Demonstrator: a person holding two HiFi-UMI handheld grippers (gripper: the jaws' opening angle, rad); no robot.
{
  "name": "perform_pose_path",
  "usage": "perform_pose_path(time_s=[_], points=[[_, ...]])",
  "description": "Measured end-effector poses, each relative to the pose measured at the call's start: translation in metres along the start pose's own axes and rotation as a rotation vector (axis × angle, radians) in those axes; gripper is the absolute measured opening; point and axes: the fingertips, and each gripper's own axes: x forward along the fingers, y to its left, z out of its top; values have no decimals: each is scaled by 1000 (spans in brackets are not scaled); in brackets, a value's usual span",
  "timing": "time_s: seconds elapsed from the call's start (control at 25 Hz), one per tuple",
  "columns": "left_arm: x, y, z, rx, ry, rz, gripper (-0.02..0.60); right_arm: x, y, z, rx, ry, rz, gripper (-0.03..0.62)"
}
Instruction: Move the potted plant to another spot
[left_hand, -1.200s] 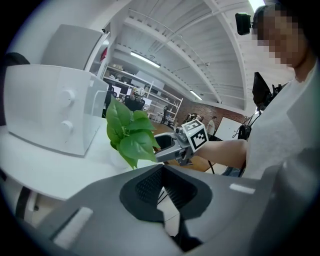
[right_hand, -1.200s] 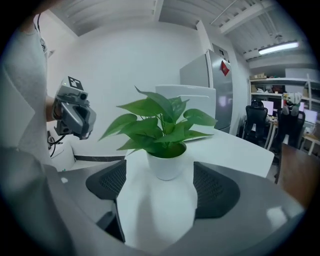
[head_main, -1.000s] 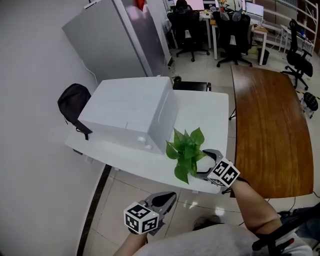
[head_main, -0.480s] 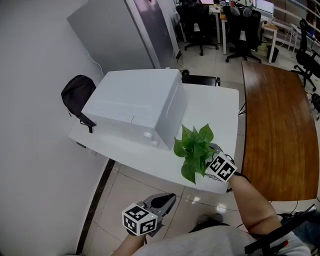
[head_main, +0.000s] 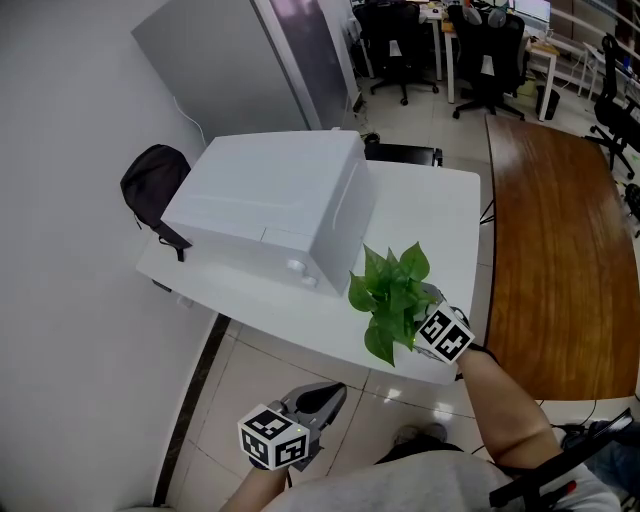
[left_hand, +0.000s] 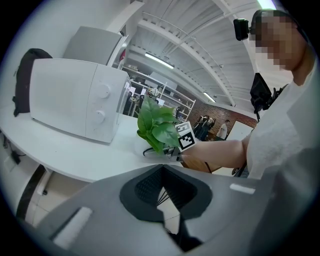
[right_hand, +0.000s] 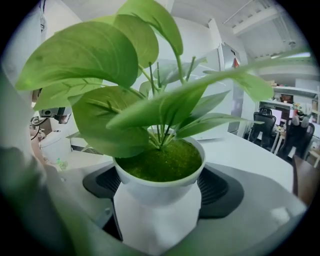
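At the near edge of the white table (head_main: 440, 215), the potted plant (head_main: 392, 292) stands close to the front corner of the white microwave oven (head_main: 270, 205). Its white pot (right_hand: 157, 200) sits squarely between the jaws of the right gripper (head_main: 422, 312). The jaws are spread wide, and both dark ribbed pads (right_hand: 220, 187) look pressed against the pot's sides. Whether the base has left the tabletop cannot be told.

A second ago the right gripper's jaws showed plainly beside the leaves. Now they are tucked in under the foliage, while the plant keeps much the same place by the microwave oven. I judge that the grasp is made and the carry has not yet begun.

The left gripper (head_main: 330, 392) hangs low over the floor in front of the table, its jaws together and empty.

The microwave oven takes up the table's left half and blocks any move that way. Bare tabletop lies beyond the plant and to its right, and a brown wooden table (head_main: 550, 230) stands just beside it. The drooping leaves may brush the microwave oven's front if the pot swings left. A black backpack (head_main: 150, 185) hangs off the far left side, well apart.
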Motion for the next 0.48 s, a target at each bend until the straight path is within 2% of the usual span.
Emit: perform_pose_path(time_s=[0.48], points=[[2,-1,-3,6,8,-11,-8,-3,-3,-3,14,-3,-36,469]])
